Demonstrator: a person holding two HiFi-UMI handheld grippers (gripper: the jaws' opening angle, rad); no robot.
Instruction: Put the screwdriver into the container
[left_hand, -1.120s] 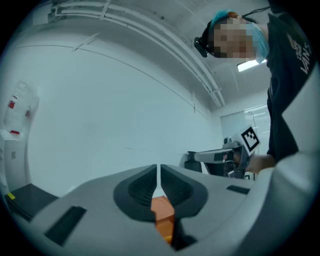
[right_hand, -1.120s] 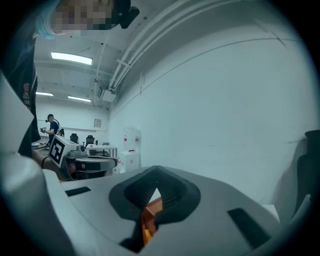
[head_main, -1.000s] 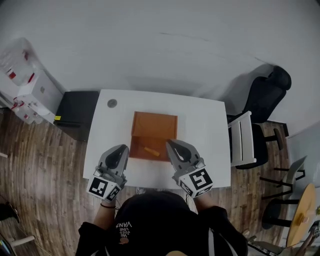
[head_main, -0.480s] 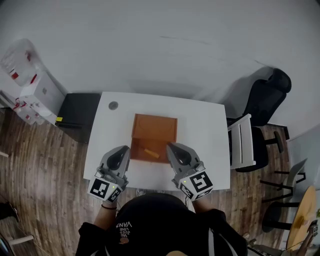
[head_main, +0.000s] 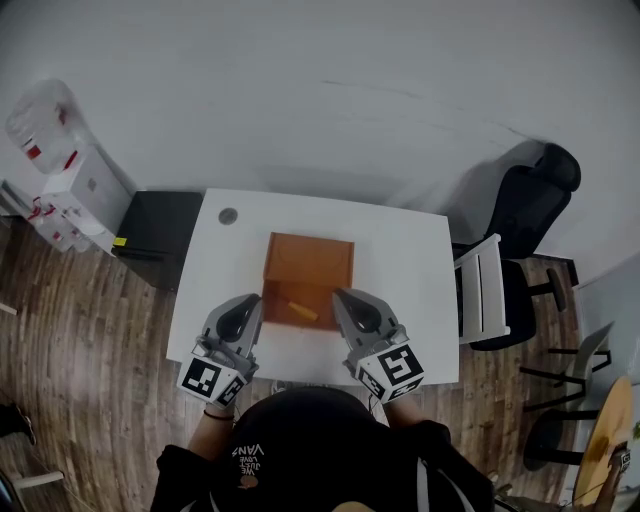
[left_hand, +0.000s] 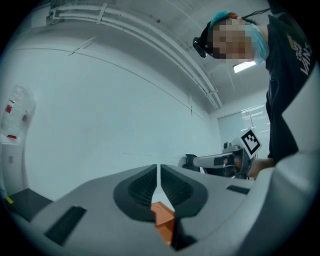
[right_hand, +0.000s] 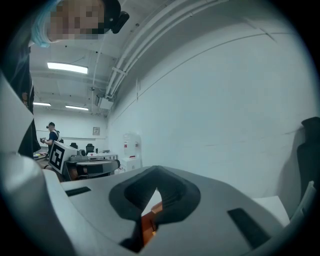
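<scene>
**Left gripper** (left_hand: 158, 169): the jaws are drawn together to a thin slit and grip nothing. A corner of the orange-brown container (head_main: 308, 250) shows beyond and below them.

**Right gripper** (right_hand: 156, 186): the jaws are closed and empty, with a sliver of the same container beneath them. In the head view the two grippers sit at the container's near edge, one by its near-left corner and one by its near-right corner. Both point away from the person (head_main: 300, 450).

**Screwdriver** (head_main: 300, 309): it is short, with a yellow-orange handle; the shaft is too small to make out. It lies slantwise in the darker near half of the container, between the two gripper tips and touched by neither.

**Container:** it is rectangular, with a lighter far half and a darker near half. Whether the far half is a raised lid cannot be told.

**Edges and room:** the container stands mid-way across a white table (head_main: 400, 250), with white tabletop showing to its left, to its right and beyond it.
- A small grey disc (head_main: 228, 215) lies far-left of the container, well apart from it.
- Left of the container, past the table's edge, a black cabinet (head_main: 155, 235) stands against the table.
- Right of the container, past the opposite edge, are a white chair (head_main: 485, 285) and a black office chair (head_main: 535, 195).
- Wood floor (head_main: 90, 350) surrounds the table's near and left sides.
</scene>
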